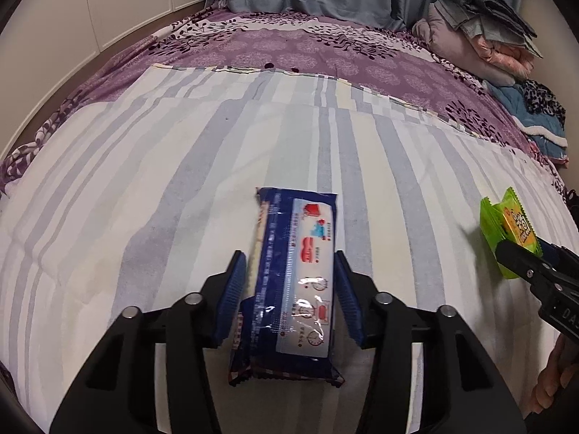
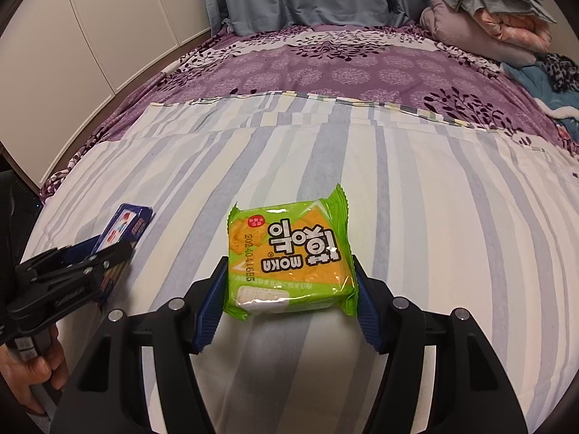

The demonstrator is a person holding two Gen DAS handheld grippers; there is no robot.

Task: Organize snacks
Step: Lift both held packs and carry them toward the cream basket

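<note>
On the left, the left claw (image 1: 289,289) pinches a long blue snack pack (image 1: 289,282) across its width, blue pads (image 1: 233,296) against both long sides. The pack points away over the striped sheet (image 1: 144,181) of the bed; from the right wrist view it appears lifted clear of the sheet, though this cannot be told for sure. Its near end hangs behind the pads, so the grip sits near the middle.

Further right, the right claw (image 2: 291,289) is closed on a square green cracker packet (image 2: 289,253), pads (image 2: 211,303) touching its two side edges. The packet's far part seems to rest on or just above the sheet. A hand (image 2: 32,372) holds the other tool at the left edge of this view.

Judging the risks: both wrappers are slick and air-filled, so a hard squeeze could crush the crackers, while a light one could let a packet slide out when carried. The long pack may pivot between its pads. The soft bed offers no firm landing, so a released snack may tip or slide. The two claws work near each other and could collide.
</note>
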